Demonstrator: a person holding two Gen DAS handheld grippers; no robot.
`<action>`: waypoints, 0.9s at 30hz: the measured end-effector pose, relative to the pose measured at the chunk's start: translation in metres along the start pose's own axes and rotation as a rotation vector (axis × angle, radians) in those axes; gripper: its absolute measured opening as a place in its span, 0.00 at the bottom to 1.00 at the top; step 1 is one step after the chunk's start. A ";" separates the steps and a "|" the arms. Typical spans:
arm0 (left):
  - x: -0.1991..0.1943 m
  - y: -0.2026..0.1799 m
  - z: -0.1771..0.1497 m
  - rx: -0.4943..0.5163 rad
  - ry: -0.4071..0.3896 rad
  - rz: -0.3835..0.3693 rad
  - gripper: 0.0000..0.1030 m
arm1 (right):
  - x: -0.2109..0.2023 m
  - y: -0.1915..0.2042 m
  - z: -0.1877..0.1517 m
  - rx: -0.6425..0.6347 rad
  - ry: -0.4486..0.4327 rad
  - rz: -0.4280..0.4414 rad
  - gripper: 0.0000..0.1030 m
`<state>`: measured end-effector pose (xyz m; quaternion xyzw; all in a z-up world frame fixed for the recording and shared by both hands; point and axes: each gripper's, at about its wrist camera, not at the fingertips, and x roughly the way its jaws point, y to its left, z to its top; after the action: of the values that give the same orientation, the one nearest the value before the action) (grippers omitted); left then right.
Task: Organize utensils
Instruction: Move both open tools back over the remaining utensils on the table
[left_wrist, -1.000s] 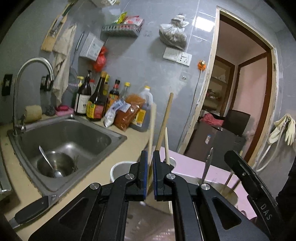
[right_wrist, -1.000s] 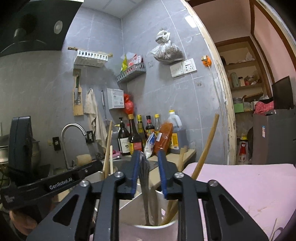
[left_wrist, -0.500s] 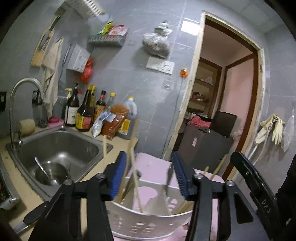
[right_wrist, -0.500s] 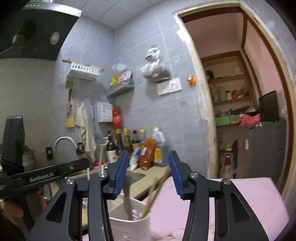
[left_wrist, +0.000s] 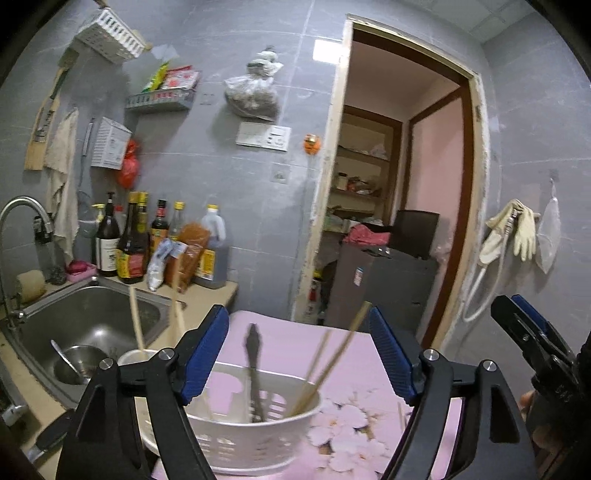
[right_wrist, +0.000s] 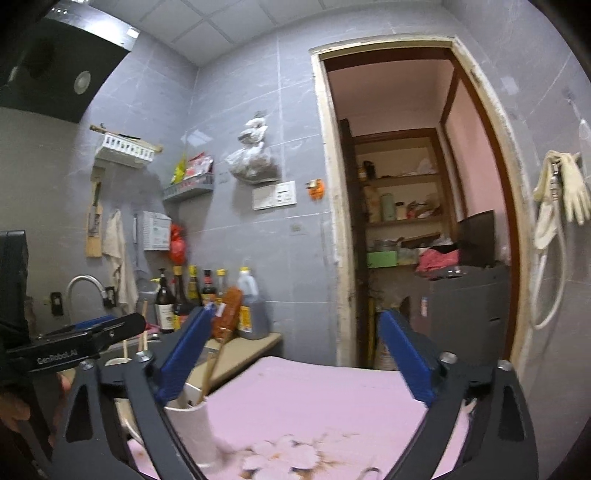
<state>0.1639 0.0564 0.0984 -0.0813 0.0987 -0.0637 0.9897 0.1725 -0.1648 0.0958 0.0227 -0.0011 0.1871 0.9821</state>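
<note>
A white slotted utensil basket (left_wrist: 258, 432) stands on the pink flowered cloth (left_wrist: 354, 413). It holds wooden chopsticks (left_wrist: 332, 358) and a dark utensil (left_wrist: 253, 365). Just left of it a white cup (left_wrist: 137, 356) holds more chopsticks (left_wrist: 135, 321). My left gripper (left_wrist: 299, 354) hovers above and behind the basket, its jaws opening with nothing between them. In the right wrist view the white holder (right_wrist: 192, 424) sits low on the left with a wooden stick (right_wrist: 214, 365) in it. My right gripper (right_wrist: 295, 354) is above the cloth, jaws opening wide and empty.
A steel sink (left_wrist: 92, 314) with a faucet (left_wrist: 22, 210) lies to the left, with a metal bowl and spoon (left_wrist: 74, 363) inside. Sauce bottles (left_wrist: 133, 243) line the counter by the wall. A black knife handle (left_wrist: 48, 439) lies at the counter's front edge. A doorway (right_wrist: 413, 221) is ahead.
Both grippers were nearly shut over the holder, one around wooden sticks and one around a dark utensil. Their jaws have spread wide and both have lifted up and back; the utensils stay in the holder.
</note>
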 end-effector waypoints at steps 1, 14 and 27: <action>0.000 -0.003 -0.001 0.002 0.002 -0.010 0.81 | -0.004 -0.004 0.000 -0.002 0.000 -0.014 1.00; 0.008 -0.053 -0.038 0.070 0.101 -0.114 0.98 | -0.032 -0.060 -0.021 0.013 0.111 -0.110 1.00; 0.053 -0.079 -0.110 0.175 0.444 -0.113 0.98 | -0.011 -0.084 -0.080 -0.027 0.469 -0.191 1.00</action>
<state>0.1840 -0.0446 -0.0041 0.0155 0.3032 -0.1435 0.9419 0.1923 -0.2435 0.0120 -0.0343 0.2264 0.0935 0.9689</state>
